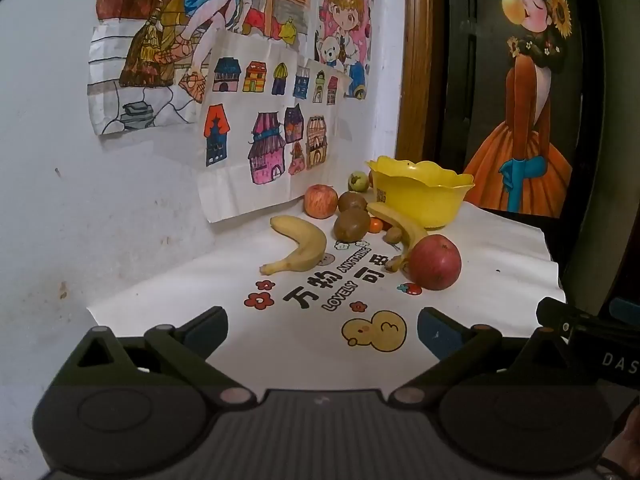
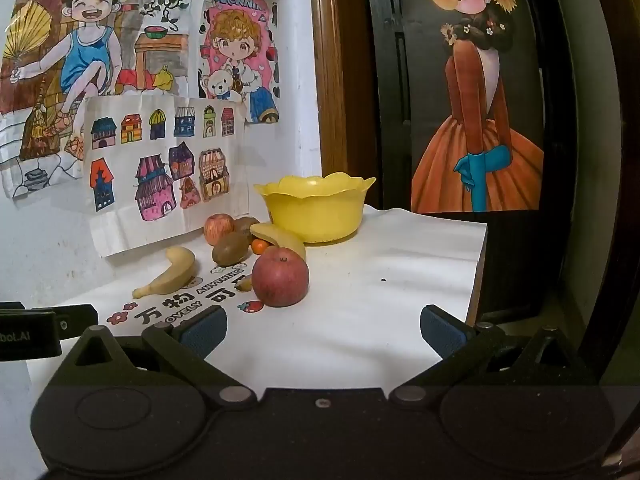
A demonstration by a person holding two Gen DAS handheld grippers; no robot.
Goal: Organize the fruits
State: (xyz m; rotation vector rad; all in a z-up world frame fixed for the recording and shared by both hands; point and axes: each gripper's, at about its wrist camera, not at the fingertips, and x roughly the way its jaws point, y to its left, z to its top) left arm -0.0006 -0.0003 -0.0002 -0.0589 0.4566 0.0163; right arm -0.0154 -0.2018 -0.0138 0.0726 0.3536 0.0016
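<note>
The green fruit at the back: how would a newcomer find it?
Start at the yellow scalloped bowl near the wall corner. Just left of its rim, behind the kiwis, sits the small green fruit. It is the only green one, farthest back among the fruit.

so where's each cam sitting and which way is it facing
Left wrist: on the left gripper, low over the white cloth, facing the wall corner; its open fingers show below, and part of the other gripper at the right edge.
Right wrist: on the right gripper, further right, facing the same corner; open fingers show below, the other gripper's edge at left.
Shared: the near apple, the loose banana, the yellow bowl and the wall drawings.
</note>
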